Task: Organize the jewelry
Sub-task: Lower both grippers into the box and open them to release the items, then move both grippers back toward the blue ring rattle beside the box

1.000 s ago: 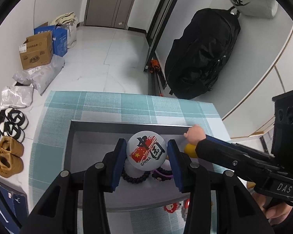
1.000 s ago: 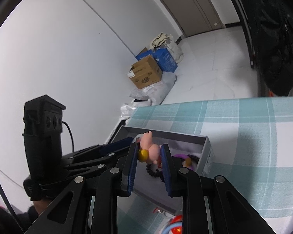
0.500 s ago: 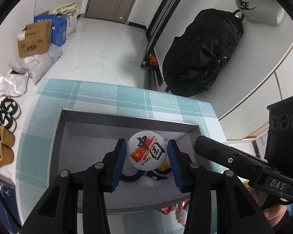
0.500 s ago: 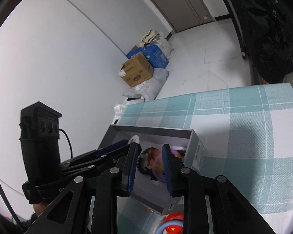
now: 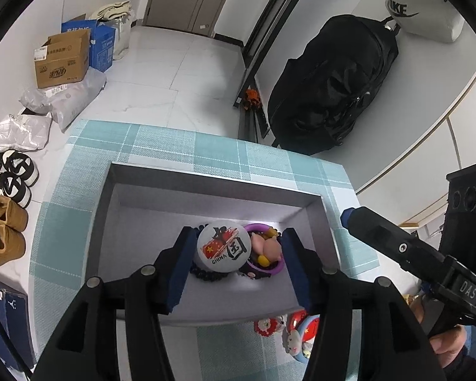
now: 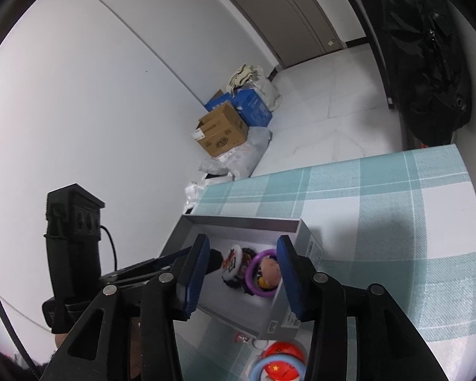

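the left gripper [image 5: 236, 255] hangs over the grey box [image 5: 206, 187] with its blue pads spread apart; the white badge [image 5: 223, 247] with the red flag and "china" print lies between them, right beside the left pad [image 5: 182, 265], though whether it touches cannot be told, and it is well clear of the right pad. the badge rests in the box on a dark bead bracelet [image 5: 206, 274]. just to its right, also inside the box, sit a purple ring [image 5: 269, 270] and a pink pig figure [image 5: 266, 246] lying within the ring. the box stands on the surface, which is covered by a teal checked cloth [image 5: 161, 146]. the right gripper [image 6: 242, 268] is also apart, holding nothing, and looks down into the same box from its near corner; in that view the badge [image 6: 231, 262], the ring [image 6: 254, 273] and the pig [image 6: 269, 270] all show between its fingers. in the left view the right gripper's finger [image 5: 377, 231] reaches in beside the box's right wall without entering it. more trinkets lie on the cloth in front of the box: small red and white charms [image 5: 269, 325] and a red badge under a blue ring [image 6: 277, 365]. beyond the surface stand a black backpack [image 5: 333, 85], cardboard boxes [image 5: 63, 60] and shoes [image 5: 3, 231] on the floor.
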The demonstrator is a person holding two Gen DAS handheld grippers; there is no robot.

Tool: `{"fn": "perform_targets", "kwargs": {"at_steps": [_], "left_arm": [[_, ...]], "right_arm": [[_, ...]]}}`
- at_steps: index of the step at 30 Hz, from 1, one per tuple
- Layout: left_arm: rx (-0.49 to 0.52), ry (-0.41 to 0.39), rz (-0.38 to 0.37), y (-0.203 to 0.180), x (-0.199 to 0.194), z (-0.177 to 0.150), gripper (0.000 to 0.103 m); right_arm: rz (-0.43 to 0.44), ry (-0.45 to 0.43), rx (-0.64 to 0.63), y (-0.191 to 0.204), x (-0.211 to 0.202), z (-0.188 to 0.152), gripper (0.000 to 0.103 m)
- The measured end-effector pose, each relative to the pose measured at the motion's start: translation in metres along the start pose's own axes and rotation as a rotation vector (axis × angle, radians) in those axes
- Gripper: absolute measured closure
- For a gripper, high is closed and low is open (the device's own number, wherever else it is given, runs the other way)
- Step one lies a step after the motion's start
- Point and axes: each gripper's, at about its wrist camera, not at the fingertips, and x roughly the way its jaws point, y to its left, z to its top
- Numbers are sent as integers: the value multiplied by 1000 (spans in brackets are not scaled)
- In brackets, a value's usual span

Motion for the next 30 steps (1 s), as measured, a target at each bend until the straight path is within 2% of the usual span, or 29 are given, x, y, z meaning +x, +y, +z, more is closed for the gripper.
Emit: {"fn": "perform_targets", "kwargs": {"at_steps": [4, 11, 14, 16, 18, 21, 25, 28, 30], "left_arm": [[-23, -22, -23, 3, -9, -3, 52], [36, -94, -45, -12, -29, -10, 52], [45, -99, -49, -16, -34, -16, 52], [29, -86, -67, -15, -35, -20, 48], [24, -82, -81, -14, -37, -26, 41], [37, -102, -65, -18, -43, -35, 40], [36, -108, -55, -21, -49, -44, 38], [17, -115, -39, -19, -50, -52, 27], [7, -112, -22, -19, -51, -58, 26]], "right_arm": [[0, -19, 0, 2, -8, -2, 52], [-18, -44, -50, 13, -22, -10, 44], [-39, -57, -75, 14, -33, -18, 40], [-54, -61, -75, 13, -40, -24, 38], [-68, -67, -79, 13, -45, -29, 36], [-102, -71, -90, 14, -53, -41, 31], [-142, -42, -113, 17, -56, -53, 30], [-166, -32, -123, 18, -59, -62, 28], [-179, -20, -129, 20, -59, -68, 27]]}}
